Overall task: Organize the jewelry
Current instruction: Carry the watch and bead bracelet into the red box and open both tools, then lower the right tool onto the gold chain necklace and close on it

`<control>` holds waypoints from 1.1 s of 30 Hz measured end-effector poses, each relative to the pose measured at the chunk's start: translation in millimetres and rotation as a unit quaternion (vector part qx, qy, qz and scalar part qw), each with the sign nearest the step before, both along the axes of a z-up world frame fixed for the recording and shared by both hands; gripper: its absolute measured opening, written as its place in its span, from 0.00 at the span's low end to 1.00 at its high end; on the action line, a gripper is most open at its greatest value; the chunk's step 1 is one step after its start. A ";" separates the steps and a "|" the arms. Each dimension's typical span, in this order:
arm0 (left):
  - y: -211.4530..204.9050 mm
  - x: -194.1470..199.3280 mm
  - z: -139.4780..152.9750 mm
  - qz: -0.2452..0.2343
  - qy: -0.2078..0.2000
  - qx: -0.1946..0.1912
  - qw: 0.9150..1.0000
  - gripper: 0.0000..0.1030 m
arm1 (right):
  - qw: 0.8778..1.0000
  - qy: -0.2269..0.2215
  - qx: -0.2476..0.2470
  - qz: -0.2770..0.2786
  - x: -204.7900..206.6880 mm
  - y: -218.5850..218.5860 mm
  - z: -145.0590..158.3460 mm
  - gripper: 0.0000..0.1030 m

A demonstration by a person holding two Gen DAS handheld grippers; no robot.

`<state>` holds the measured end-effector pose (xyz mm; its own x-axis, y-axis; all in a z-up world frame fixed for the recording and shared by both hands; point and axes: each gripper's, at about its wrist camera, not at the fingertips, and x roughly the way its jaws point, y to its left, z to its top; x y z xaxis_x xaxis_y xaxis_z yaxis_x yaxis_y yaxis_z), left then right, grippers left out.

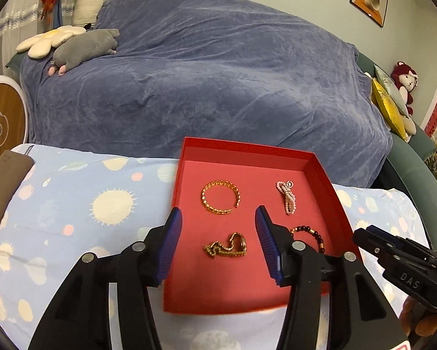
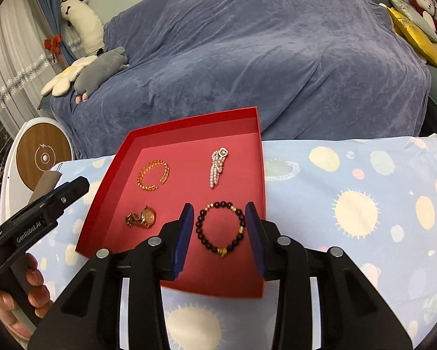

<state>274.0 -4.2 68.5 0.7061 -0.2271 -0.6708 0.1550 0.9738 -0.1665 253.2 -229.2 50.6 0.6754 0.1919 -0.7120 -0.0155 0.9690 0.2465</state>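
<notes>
A red tray (image 1: 189,157) (image 2: 122,157) lies on a light blue patterned cloth. In it lie a gold bangle (image 1: 220,197) (image 2: 153,175), a pearl piece (image 1: 288,197) (image 2: 217,168), a gold chain (image 1: 226,246) (image 2: 141,217) and a dark bead bracelet (image 1: 311,234) (image 2: 220,229). My left gripper (image 1: 218,217) is open and empty above the tray, over the space between the bangle and the chain. My right gripper (image 2: 220,213) is open and empty, its fingers on either side of the bead bracelet; it also shows in the left wrist view (image 1: 373,234).
The cloth (image 2: 349,204) covers the table. Behind it is a sofa under a blue throw (image 1: 204,81) with plush toys (image 1: 84,46) and yellow cushions (image 1: 390,105). A round wood-faced device (image 2: 43,157) stands at the left. A brown card (image 1: 5,180) lies on the cloth's left edge.
</notes>
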 end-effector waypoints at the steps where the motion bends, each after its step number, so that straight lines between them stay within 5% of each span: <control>1: 3.5 -7.6 3.1 0.002 -0.001 0.006 1.000 0.54 | 1.000 -0.001 0.001 0.004 -12.7 -0.7 2.9 0.35; 9: 22.4 -95.3 7.2 0.008 -0.002 0.039 0.999 0.62 | 1.000 -0.004 0.007 0.024 -114.4 3.7 8.5 0.42; 16: 30.0 -150.6 -24.1 0.011 0.040 0.014 0.999 0.62 | 0.999 0.008 0.005 0.040 -164.7 21.1 -16.4 0.42; 22: 24.3 -158.9 -45.7 -0.008 0.054 0.043 0.998 0.62 | 0.997 0.033 -0.015 0.071 -161.6 44.2 -43.8 0.41; 33: 39.4 -150.5 -51.0 0.001 0.078 0.015 0.997 0.62 | 0.992 0.051 -0.050 0.102 -133.5 83.9 -76.4 0.33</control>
<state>123.5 35.1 17.5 0.5936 -0.2041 -0.7785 0.1277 0.9789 -0.1593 119.7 -145.3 -25.8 0.5527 0.2412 -0.7977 -0.1930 0.9682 0.1590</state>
